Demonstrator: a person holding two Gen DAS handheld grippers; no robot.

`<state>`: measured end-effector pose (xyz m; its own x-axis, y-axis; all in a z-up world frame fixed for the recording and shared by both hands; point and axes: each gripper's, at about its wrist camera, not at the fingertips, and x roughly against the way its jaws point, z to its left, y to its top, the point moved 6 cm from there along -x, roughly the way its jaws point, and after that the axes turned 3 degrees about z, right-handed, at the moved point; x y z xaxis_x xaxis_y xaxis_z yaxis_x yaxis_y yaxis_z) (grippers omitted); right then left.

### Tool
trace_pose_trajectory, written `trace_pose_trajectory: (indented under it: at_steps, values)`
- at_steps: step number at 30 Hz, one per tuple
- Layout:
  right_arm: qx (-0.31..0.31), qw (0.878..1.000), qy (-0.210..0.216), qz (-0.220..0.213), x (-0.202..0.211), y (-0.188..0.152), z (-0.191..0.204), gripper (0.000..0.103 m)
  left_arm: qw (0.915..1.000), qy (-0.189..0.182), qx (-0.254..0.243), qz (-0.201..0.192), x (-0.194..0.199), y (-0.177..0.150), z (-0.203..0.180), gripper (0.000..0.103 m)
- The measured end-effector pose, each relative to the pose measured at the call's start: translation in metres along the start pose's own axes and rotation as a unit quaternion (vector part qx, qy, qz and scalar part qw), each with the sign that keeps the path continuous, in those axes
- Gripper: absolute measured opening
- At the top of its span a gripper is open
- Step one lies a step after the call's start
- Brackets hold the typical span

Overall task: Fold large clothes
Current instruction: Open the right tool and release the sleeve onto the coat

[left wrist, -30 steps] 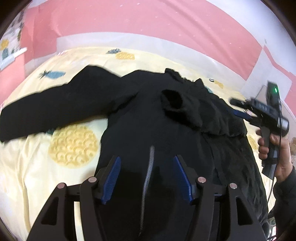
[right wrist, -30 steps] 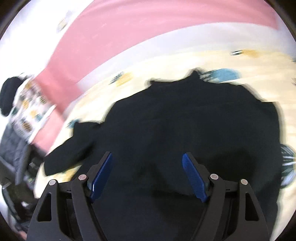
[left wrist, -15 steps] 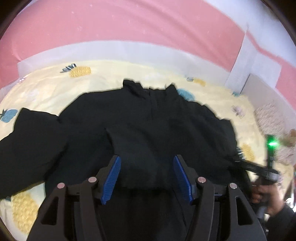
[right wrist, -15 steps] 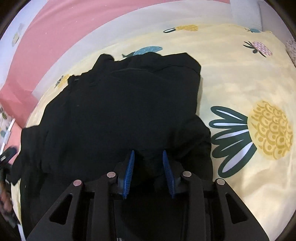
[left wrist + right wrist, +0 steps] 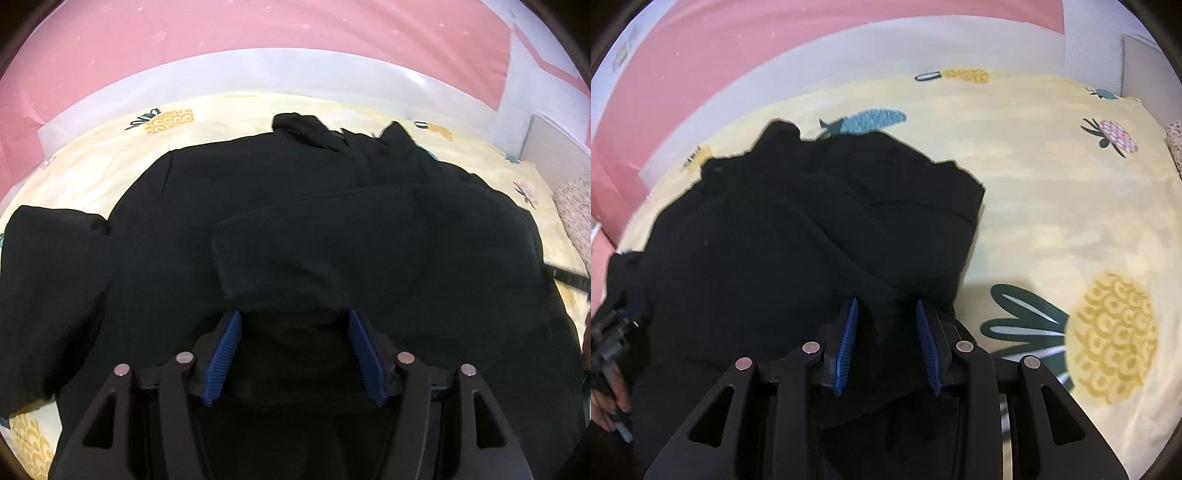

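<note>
A large black jacket (image 5: 258, 192) lies spread on a yellow pineapple-print bed sheet (image 5: 92, 166), collar at the far side. One sleeve (image 5: 369, 236) is folded across the chest. Its cuff end lies between the blue pads of my left gripper (image 5: 293, 317), whose jaws are opening. Another sleeve (image 5: 48, 277) stretches out to the left. In the right wrist view my right gripper (image 5: 886, 306) is shut on a bunch of the jacket (image 5: 775, 240) near its right edge. The left gripper (image 5: 613, 332) shows blurred at that view's left edge, with a hand (image 5: 605, 398) below it.
Bare sheet (image 5: 1052, 184) spreads to the right of the jacket, with a big yellow pineapple print (image 5: 1112, 336). A pink wall (image 5: 258, 44) with a white band runs behind the bed. A patterned cushion (image 5: 576, 214) sits at the far right.
My left gripper has moved over the jacket with the folded sleeve, and its pads now stand slightly wider. My right gripper went from wide open to shut on fabric at the jacket's right side.
</note>
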<state>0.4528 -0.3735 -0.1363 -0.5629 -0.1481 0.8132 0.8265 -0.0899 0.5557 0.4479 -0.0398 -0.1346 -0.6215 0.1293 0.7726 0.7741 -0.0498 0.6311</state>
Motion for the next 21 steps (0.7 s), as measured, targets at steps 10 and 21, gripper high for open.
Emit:
trace_pose_trajectory:
  at_steps: [10,21]
  values:
    - [0.029,0.999,-0.010,-0.033,0.059,-0.023,0.021,0.034,0.9997,0.000,-0.012,-0.020,0.044,-0.006,0.001,0.067]
    - [0.023,1.000,0.003,0.004,0.075,-0.064,0.038,0.034,0.9995,0.025,0.014,0.010,0.087,-0.055,0.042,0.067]
